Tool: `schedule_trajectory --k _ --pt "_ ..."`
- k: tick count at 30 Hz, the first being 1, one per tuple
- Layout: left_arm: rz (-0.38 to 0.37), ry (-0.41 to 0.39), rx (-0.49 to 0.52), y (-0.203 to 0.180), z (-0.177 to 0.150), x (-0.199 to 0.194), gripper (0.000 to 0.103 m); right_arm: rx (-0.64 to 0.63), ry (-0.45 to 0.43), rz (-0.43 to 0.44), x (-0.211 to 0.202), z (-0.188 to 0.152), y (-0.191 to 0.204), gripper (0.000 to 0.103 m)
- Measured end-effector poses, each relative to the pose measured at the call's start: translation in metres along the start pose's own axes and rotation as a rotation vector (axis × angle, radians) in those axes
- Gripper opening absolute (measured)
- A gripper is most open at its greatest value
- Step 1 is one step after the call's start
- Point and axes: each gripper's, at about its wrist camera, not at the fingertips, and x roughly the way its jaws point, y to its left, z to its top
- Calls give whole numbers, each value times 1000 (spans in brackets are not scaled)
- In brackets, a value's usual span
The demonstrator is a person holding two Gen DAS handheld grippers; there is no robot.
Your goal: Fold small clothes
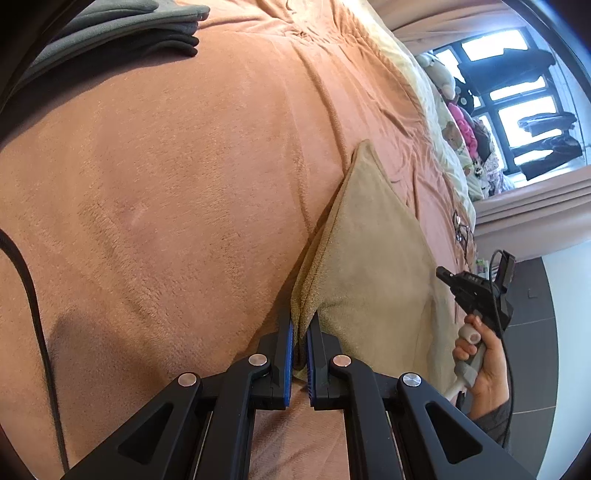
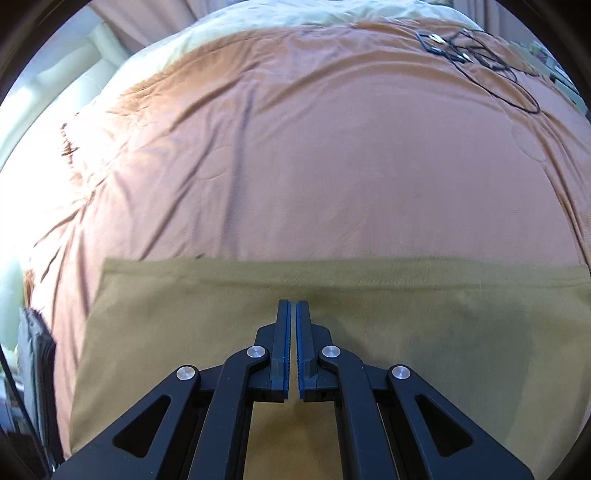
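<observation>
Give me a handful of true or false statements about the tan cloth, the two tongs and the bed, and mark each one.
1. The left tongs are shut on an edge of the tan cloth. True.
2. The right tongs grip a fold of the cloth. False: they are shut with nothing between them, above the cloth.
3. The cloth lies on an orange blanket. True.
4. A grey stack sits on top of the tan cloth. False: it sits well apart from it, at the blanket's far end in the left wrist view.
5. A black cable lies on the blanket, away from the cloth. True.
6. The tan cloth is bunched in a ball. False: it lies mostly flat with a straight far edge.
</observation>
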Motion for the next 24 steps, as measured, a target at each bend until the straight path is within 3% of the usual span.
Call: schedule_trajectory --k 13,24 --pt "-83 -4 21 -25 5 -17 6 -38 163 11 -17 -106 12 0" --pt "-134 -4 100 -67 15 -26 6 -25 175 52 -43 -167 13 0"
